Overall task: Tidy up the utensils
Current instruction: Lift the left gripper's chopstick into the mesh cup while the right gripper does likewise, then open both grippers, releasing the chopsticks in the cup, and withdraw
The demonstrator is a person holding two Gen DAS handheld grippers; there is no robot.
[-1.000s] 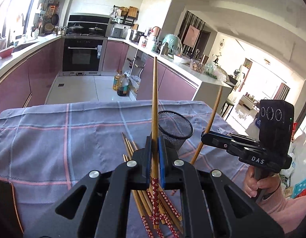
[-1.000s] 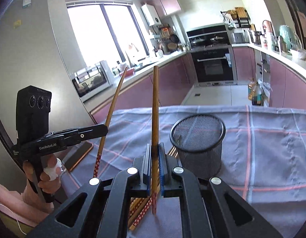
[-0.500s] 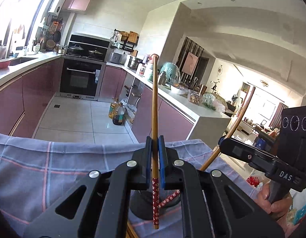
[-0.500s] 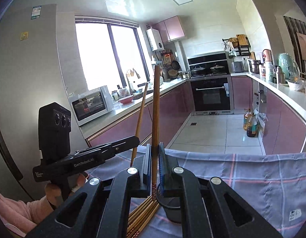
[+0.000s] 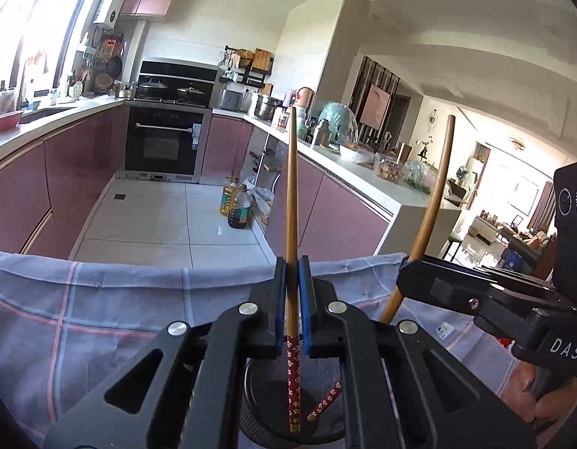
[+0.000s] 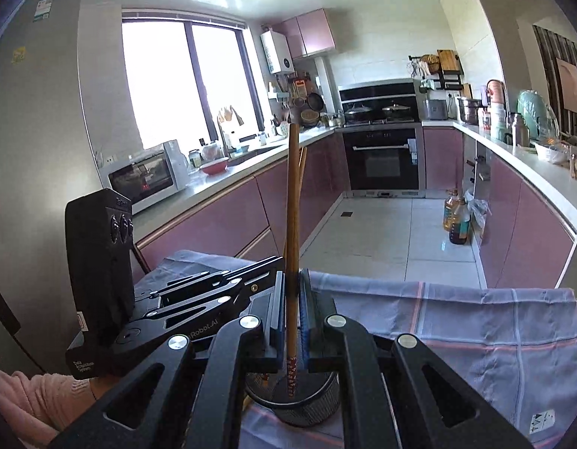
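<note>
My left gripper point(image 5: 292, 299) is shut on a wooden chopstick point(image 5: 291, 202) with a red flowered end that hangs inside the black mesh cup point(image 5: 258, 396) below. My right gripper point(image 6: 292, 307) is shut on a second chopstick point(image 6: 292, 217), its red end also down in the mesh cup point(image 6: 318, 400). In the left wrist view the right gripper point(image 5: 408, 280) comes in from the right with its chopstick point(image 5: 436, 194) slanting up. In the right wrist view the left gripper point(image 6: 266, 265) reaches in from the left, its chopstick just behind mine.
A blue plaid cloth point(image 5: 101, 307) covers the table, with its far edge close beyond the cup. Past it lie the kitchen floor, pink cabinets, an oven point(image 5: 163, 142) and oil bottles point(image 5: 238, 205). A pink sleeve point(image 6: 34, 400) shows at lower left in the right wrist view.
Both grippers have carried their chopsticks forward from the pile on the cloth to over the mesh cup; the red ends now hang inside it. The two grippers have come closer together.
</note>
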